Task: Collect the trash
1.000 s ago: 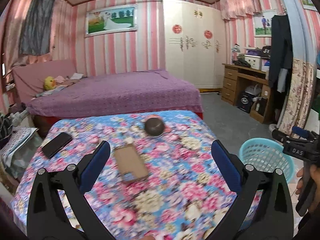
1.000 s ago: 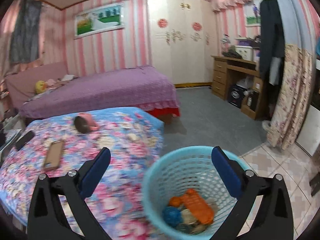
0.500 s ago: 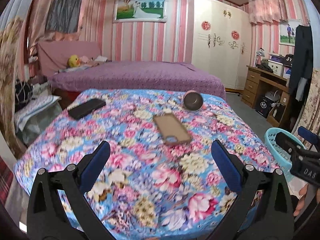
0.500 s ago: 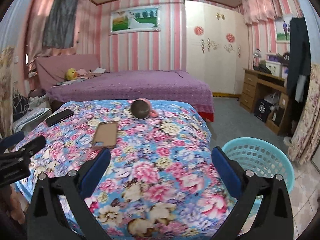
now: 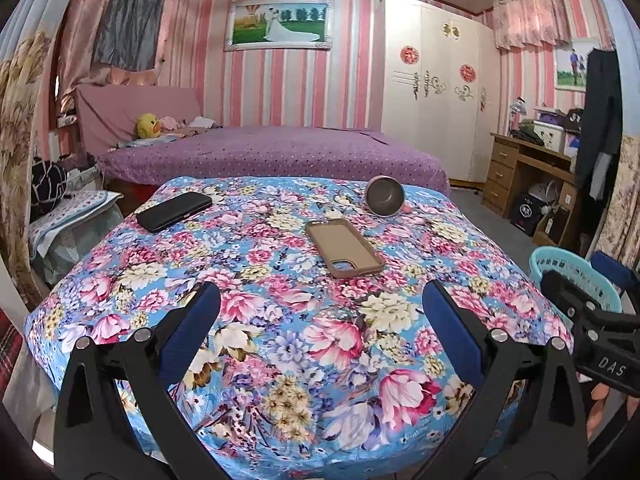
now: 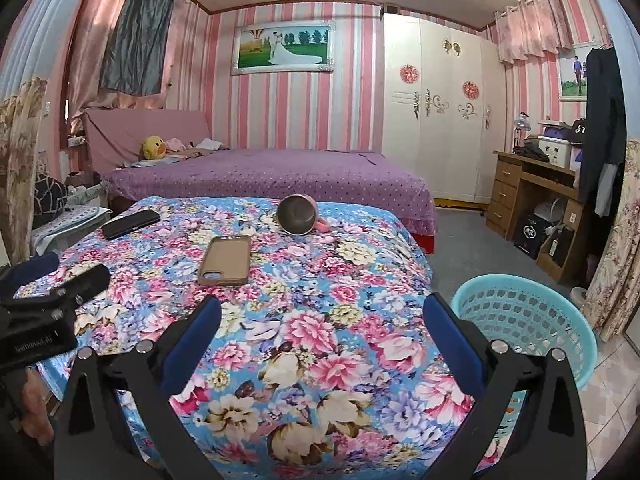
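My left gripper (image 5: 320, 320) is open and empty above the near edge of the floral tablecloth (image 5: 248, 344). My right gripper (image 6: 320, 324) is open and empty over the same cloth (image 6: 340, 344), with the light blue mesh basket (image 6: 532, 320) on the floor to its right. The basket rim also shows in the left wrist view (image 5: 568, 272). The basket's contents are hidden in these views. A brown phone case (image 5: 344, 248) lies mid-table, also in the right wrist view (image 6: 226, 260). A tipped metal cup with pink handle (image 5: 384, 196) (image 6: 298, 214) lies behind it.
A black phone (image 5: 174, 212) (image 6: 130, 224) lies at the table's far left. A purple bed (image 5: 272, 152) stands behind the table. A wooden desk (image 6: 532, 196) and hanging clothes (image 6: 604, 120) are at the right. A white wardrobe (image 5: 436, 88) is at the back.
Both grippers have pulled back and swung left from the basket toward the table. The right view no longer looks down into the basket. Both stayed open.
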### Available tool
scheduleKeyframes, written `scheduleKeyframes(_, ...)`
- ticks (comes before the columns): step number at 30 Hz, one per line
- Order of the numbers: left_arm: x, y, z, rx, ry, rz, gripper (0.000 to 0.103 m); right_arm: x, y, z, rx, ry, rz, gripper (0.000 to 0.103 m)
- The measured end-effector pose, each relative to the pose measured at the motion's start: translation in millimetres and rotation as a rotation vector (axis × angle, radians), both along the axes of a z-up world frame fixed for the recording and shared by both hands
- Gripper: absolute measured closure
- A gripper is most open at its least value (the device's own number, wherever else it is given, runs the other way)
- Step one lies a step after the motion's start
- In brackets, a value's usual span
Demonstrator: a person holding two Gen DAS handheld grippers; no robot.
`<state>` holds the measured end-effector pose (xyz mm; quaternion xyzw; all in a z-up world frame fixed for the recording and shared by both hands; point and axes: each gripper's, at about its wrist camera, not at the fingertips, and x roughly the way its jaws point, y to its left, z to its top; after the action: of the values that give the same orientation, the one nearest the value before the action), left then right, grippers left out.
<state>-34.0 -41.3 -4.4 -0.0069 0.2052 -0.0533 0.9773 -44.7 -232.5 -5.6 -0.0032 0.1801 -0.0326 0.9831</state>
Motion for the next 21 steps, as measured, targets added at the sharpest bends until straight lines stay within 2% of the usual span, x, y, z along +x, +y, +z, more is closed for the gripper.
scheduleKeyframes(6, -6.1, -3.4, 1.6, 0.013, -0.029, -0.012, 0.005, -1.4, -2.2, 2.6, 0.005, -0.014, -0.004, 0.005)
scheduleKeyframes(21, -6.3, -3.1, 1.5, 0.008, -0.039, 0.002, 0.005, -4.7, 8.6, 3.4, -0.02, -0.036, 0.014, 0.005)
